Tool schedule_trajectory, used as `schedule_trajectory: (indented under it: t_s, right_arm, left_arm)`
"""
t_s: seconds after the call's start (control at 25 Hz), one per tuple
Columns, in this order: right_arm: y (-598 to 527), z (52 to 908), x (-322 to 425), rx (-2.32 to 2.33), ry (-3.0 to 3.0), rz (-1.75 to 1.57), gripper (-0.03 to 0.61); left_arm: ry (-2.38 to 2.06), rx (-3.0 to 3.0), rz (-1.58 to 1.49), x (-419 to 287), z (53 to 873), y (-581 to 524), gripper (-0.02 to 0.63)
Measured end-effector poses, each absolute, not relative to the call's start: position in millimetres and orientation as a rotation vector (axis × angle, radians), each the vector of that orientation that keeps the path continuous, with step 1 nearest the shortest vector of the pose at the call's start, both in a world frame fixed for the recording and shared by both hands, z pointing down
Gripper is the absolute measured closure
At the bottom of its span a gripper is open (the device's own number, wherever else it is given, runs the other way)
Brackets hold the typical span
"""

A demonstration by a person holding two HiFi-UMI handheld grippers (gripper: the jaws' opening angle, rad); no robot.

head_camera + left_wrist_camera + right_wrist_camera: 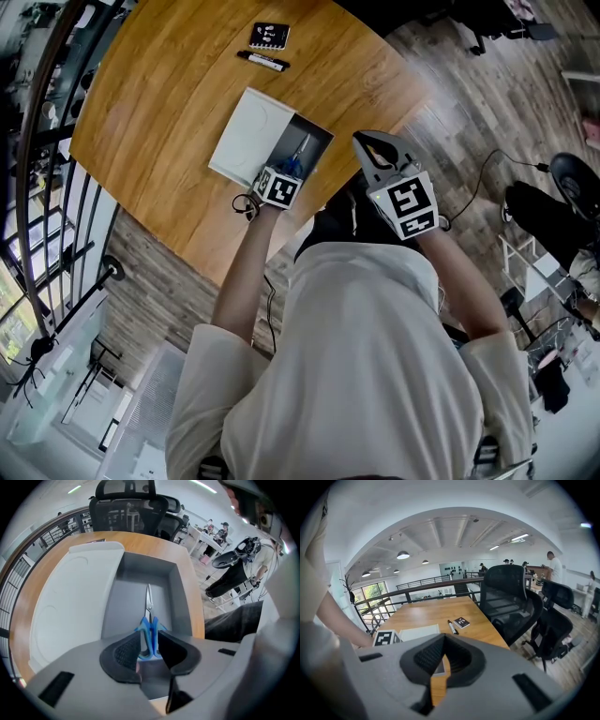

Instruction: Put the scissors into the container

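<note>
Head view: wooden table [169, 112]. The grey container [317, 139] sits near its edge, with a white lid [248, 131] lying against the container's 9 o'clock side. At 11 o'clock from the container, well apart, are a black marker pen [264, 62] and beyond it a small black card [270, 36].

The left gripper [291, 171] points steeply down over the near end of the container, and its marker cube hides that end. The right gripper [380, 148] is at 3 o'clock of the container, past the table edge.

Left gripper view: the blue-handled scissors [149, 616] lie inside the container [180, 597], blades toward 12 o'clock. The left gripper [150, 639] has its jaws apart, with the handles between them and not pinched. The lid [70, 597] is at 9 o'clock. An office chair [131, 508] stands behind the table.

Right gripper view only: the right gripper [443, 639] is closed and empty. The pen [451, 627], the card [461, 622], a railing [417, 585] and more chairs [511, 597] are also in view.
</note>
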State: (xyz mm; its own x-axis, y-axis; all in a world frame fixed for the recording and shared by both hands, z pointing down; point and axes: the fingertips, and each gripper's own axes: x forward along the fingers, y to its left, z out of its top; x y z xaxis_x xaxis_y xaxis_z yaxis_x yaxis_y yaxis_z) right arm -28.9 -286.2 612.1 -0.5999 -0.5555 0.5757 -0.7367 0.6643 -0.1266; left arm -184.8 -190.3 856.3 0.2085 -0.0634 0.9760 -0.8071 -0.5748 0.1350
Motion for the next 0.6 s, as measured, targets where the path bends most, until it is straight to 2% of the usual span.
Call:
schedule_trajectory:
  t_s: [0.28, 0.6]
  right_arm:
    - [-274.2, 600.6, -37.3, 0.992, -2.397, 0.433, 0.576]
    - [-258.8, 587.7, -48.8, 0.964, -2.409, 0.32, 0.577]
  left_arm:
    - [-0.864, 1.887, 1.345, -182.9, 828.4, -191.6, 0.505]
    - [-0.97, 1.98, 1.239, -184.8, 781.7, -196.6, 0.535]
